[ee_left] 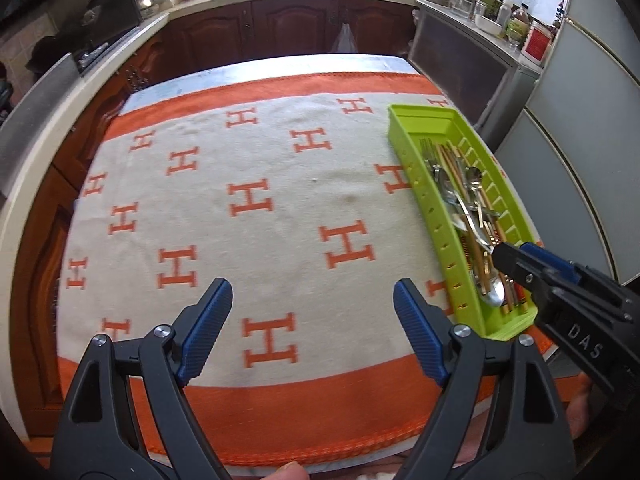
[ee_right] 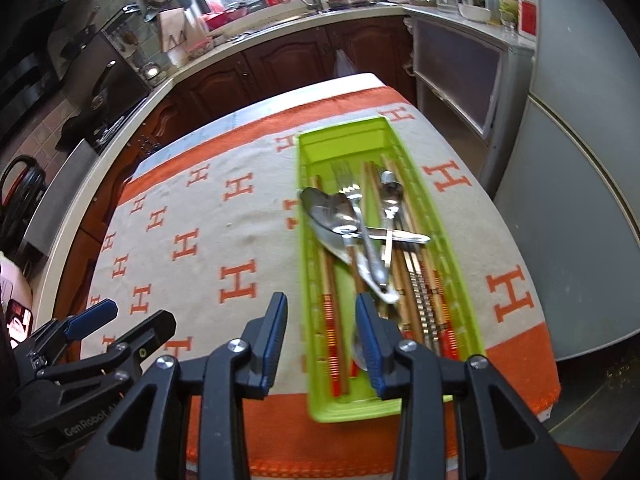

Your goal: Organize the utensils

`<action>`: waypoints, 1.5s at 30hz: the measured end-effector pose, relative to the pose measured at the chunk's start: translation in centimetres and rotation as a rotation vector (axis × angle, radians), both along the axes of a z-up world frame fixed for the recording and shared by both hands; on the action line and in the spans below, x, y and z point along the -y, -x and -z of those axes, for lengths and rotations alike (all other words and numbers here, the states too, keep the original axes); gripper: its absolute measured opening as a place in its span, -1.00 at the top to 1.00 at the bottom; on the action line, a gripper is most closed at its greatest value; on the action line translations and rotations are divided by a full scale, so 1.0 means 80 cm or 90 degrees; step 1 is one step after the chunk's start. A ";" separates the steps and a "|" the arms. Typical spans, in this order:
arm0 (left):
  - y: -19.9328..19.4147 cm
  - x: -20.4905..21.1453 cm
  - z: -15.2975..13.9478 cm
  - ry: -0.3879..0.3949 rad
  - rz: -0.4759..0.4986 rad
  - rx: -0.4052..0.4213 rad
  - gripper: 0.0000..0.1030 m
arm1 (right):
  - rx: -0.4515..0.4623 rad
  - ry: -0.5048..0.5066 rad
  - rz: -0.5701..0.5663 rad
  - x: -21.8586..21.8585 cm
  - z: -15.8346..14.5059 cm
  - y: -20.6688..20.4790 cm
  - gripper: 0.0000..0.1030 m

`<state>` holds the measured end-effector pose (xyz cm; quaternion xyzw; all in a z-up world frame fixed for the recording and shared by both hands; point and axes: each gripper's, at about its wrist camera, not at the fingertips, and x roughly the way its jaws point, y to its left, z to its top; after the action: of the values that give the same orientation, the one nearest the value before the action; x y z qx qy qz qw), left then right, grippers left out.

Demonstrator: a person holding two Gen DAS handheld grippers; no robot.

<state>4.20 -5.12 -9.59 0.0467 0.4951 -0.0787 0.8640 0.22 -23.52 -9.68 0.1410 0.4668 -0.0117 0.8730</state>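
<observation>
A lime-green utensil tray (ee_left: pixel 424 188) lies along the right side of the table; its far rim (ee_right: pixel 344 128) points toward the counter. Inside it is a crossed pile of metal spoons (ee_right: pixel 332 212), a fork (ee_right: pixel 345 178) and several wooden chopsticks (ee_right: pixel 330 320) with red-striped ends; the same utensils (ee_left: pixel 464 200) show in the left wrist view. My right gripper (ee_right: pixel 322 316) hangs open over the tray's near left wall with nothing pinched, and appears again as the right gripper (ee_left: pixel 513 251) above the tray's near end. My left gripper (ee_left: pixel 312 308) stands wide open over bare cloth, left of the tray. The left gripper (ee_right: pixel 140 312) also shows at lower left.
A cream and orange cloth (ee_left: pixel 260 168) patterned with H letters covers the table. Dark wooden cabinets (ee_left: pixel 296 28) and a counter with a sink run behind and to the left. A grey fridge (ee_right: pixel 580 160) and a cluttered side unit (ee_left: pixel 472 68) stand close on the right.
</observation>
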 end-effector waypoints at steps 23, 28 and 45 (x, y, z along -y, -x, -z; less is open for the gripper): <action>0.044 -0.125 -0.112 0.016 -0.149 0.128 -0.58 | 0.129 0.015 -0.111 -0.135 -0.103 0.007 -0.08; 0.043 -0.122 -0.109 0.004 -0.147 0.135 -0.58 | 0.127 0.021 -0.104 -0.136 -0.101 0.007 -0.08; 0.043 -0.120 -0.102 0.000 -0.152 0.137 -0.58 | 0.125 0.023 -0.092 -0.136 -0.094 0.010 -0.08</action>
<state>0.73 4.46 -1.46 -0.0042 0.4019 0.0304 0.9152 -0.58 -12.66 -2.12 0.0920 0.3881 0.0568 0.9153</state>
